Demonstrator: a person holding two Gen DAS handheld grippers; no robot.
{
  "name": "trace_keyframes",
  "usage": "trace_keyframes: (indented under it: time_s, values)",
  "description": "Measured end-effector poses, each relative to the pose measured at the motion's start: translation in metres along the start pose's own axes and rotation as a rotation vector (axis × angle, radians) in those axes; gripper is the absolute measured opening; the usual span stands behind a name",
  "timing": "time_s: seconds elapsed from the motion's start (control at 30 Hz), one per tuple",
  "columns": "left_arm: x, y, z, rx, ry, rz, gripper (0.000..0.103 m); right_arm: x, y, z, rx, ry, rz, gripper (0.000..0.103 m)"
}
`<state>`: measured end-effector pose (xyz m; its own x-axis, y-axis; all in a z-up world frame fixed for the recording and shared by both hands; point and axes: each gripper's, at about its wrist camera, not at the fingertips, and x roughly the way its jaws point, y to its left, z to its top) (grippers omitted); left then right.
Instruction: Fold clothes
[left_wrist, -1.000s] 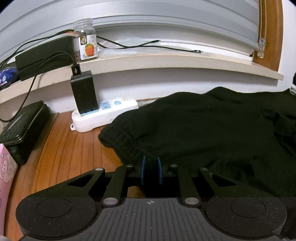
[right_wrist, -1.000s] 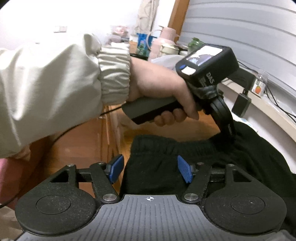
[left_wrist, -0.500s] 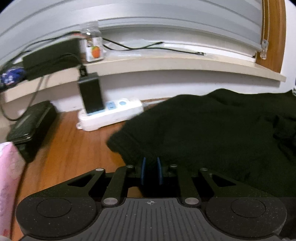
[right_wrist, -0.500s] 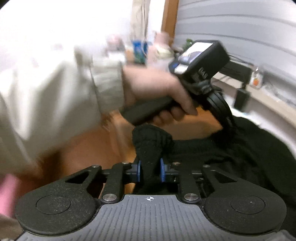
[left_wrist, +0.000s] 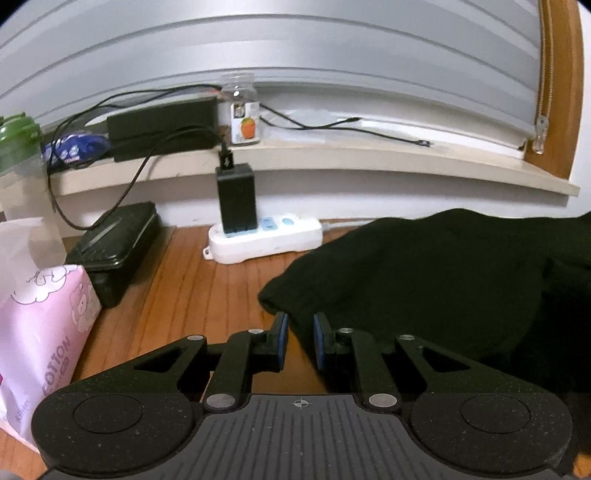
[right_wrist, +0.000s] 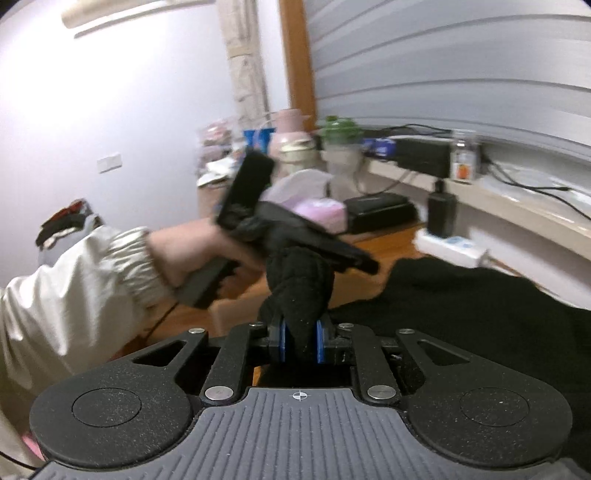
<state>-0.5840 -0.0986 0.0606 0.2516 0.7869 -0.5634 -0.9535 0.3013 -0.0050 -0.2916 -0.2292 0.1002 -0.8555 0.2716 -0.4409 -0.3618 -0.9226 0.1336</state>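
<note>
Two grippers, both pinching the same black garment (left_wrist: 443, 280) spread over the wooden table (left_wrist: 207, 295). Nearest in the right wrist view, the right gripper (right_wrist: 300, 341) has just been closing and its blue pads are clamped on a bunched-up fold that sticks up between them. Just past that, blurry, is the person's left hand (right_wrist: 195, 258) in a cream sleeve (right_wrist: 92, 291), wrapped round the left gripper's handle and tilted down toward the cloth. The left wrist view doesn't show any hand. There the left gripper (left_wrist: 300, 341) sits with its pads close together on the garment's near edge. Farther back that view picks up a pink tissue pack (left_wrist: 40, 332) on the left, a white power strip (left_wrist: 264, 240) and a small jar (left_wrist: 242, 110) on the ledge.
</note>
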Motion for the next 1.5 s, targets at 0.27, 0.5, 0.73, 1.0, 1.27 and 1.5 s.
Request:
trace_keyframes:
  time_s: [0.27,0.5,0.73,1.0,1.27,1.5]
  values:
    - [-0.017,-0.008,-0.004,-0.026,-0.053,-0.036,0.017,0.016,-0.048,-0.007,0.059,0.04,-0.063,0.016]
    - [-0.02,-0.014,-0.009,-0.019,-0.05,-0.061,0.017,0.025,-0.08,-0.016,0.112,0.079,-0.2,0.038]
    - [-0.007,-0.025,-0.012,-0.004,-0.032,-0.079,0.017,0.001,-0.083,-0.022,0.064,0.087,-0.346,0.038]
    - [0.016,-0.033,-0.011,-0.008,-0.004,-0.077,0.017,0.009,-0.05,-0.025,0.034,0.096,-0.316,0.052]
    - [0.027,-0.033,-0.011,-0.007,0.015,-0.052,0.017,0.025,-0.048,-0.028,0.057,0.126,-0.289,0.019]
    - [0.023,-0.028,-0.011,-0.011,0.026,-0.037,0.017,-0.031,-0.067,0.005,0.135,-0.045,-0.231,0.004]
